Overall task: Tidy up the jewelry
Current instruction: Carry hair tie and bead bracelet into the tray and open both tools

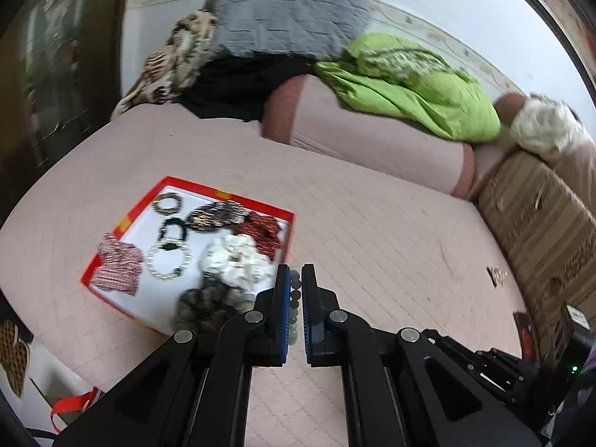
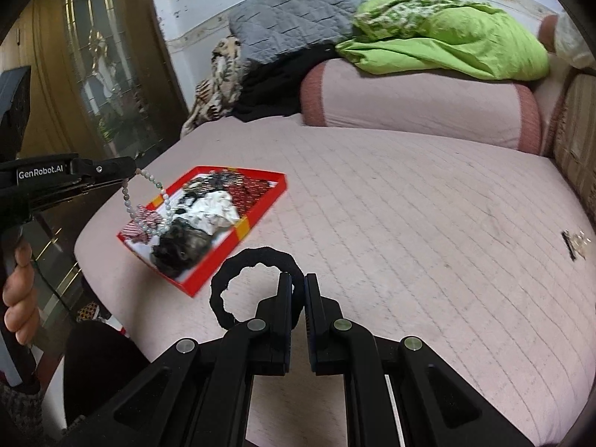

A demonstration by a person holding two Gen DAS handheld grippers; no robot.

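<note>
A red tray [image 1: 285,213] [image 2: 260,206] with a white floor lies on the pink bed and holds several scrunchies and bead bracelets, among them a white scrunchie [image 1: 238,262]. My left gripper [image 1: 296,279] is shut on a pale green bead bracelet [image 1: 295,298] and holds it in the air just right of the tray's near corner. In the right wrist view that gripper [image 2: 130,171] shows at the left with the bracelet [image 2: 156,205] hanging over the tray. My right gripper [image 2: 298,283] is shut on a black scrunchie [image 2: 253,257], held above the bed near the tray.
A small hair clip or trinket [image 1: 497,275] [image 2: 575,244] lies on the bed at the right. Pink bolster [image 1: 368,134], green blanket [image 1: 417,82] and grey pillow [image 1: 287,18] lie at the back. A patterned headboard edge [image 1: 540,216] bounds the right.
</note>
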